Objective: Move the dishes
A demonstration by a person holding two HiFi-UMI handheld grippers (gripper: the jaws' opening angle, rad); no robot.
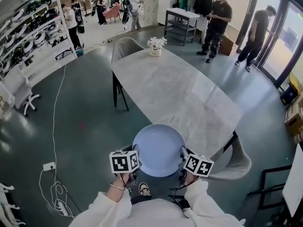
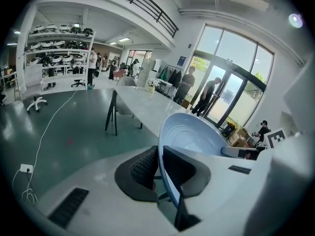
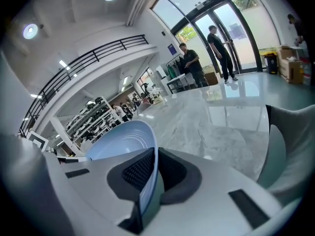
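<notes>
Two grips: left tongs (image 2: 158, 168) and right tongs (image 3: 155, 173) each pinch opposite rims of the blue bowl (image 1: 159, 148).

One dish — a pale blue, glossy bowl (image 1: 159, 149), round and empty — is held hollow side up, its rim pinched on opposite sides by the left gripper (image 2: 160, 167) and right gripper (image 3: 155, 167).

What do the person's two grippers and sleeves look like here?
The left gripper and right gripper have white bodies with dark, ribbed pads on the jaws. Each carries a cube with black-and-white square markers. The person wears white sleeves and a thin bracelet on the left wrist.
</notes>
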